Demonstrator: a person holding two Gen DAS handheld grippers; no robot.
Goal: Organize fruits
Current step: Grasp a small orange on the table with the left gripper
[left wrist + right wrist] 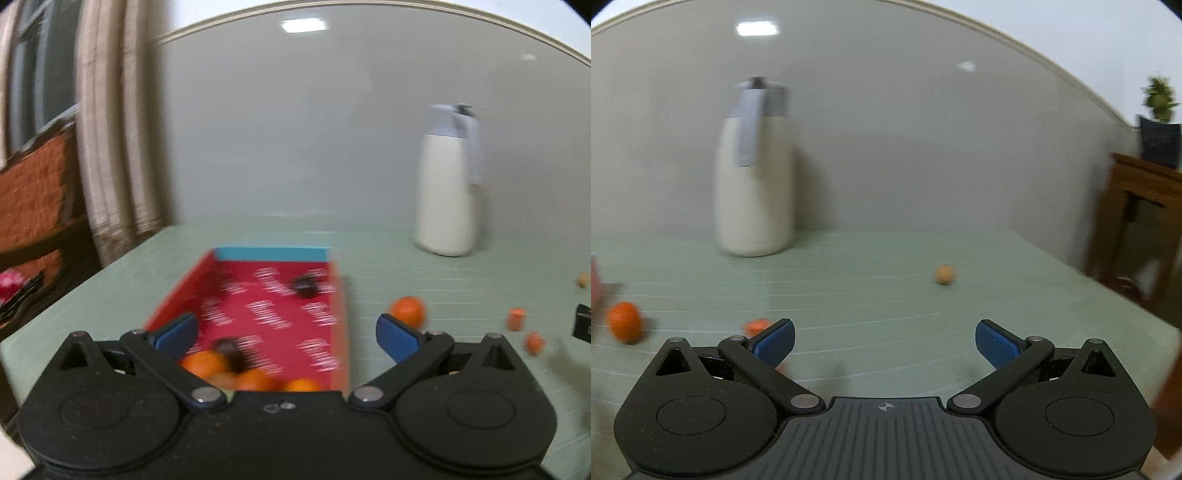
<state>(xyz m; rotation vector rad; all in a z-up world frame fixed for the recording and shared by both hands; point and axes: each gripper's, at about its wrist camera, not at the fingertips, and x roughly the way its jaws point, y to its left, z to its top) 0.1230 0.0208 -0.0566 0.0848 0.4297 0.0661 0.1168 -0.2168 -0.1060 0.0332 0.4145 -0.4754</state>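
Shallow red cardboard box [266, 314] with blue end, on pale green worktop [886, 295]: round orange fruits [207, 363] at near end, dark fruits [304, 286] further in; loose orange fruit [408, 312] just right; both claws, left [286, 332] and right [884, 341], spread, empty

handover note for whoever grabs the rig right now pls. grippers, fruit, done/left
Left gripper: open, empty, over the red box.
Right gripper: open, empty, above the table.
Done: several orange fruits and two dark ones are in the box.
Left: one orange fruit beside the box, small orange pieces, a tan round fruit farther right. The white jug stands at the back.
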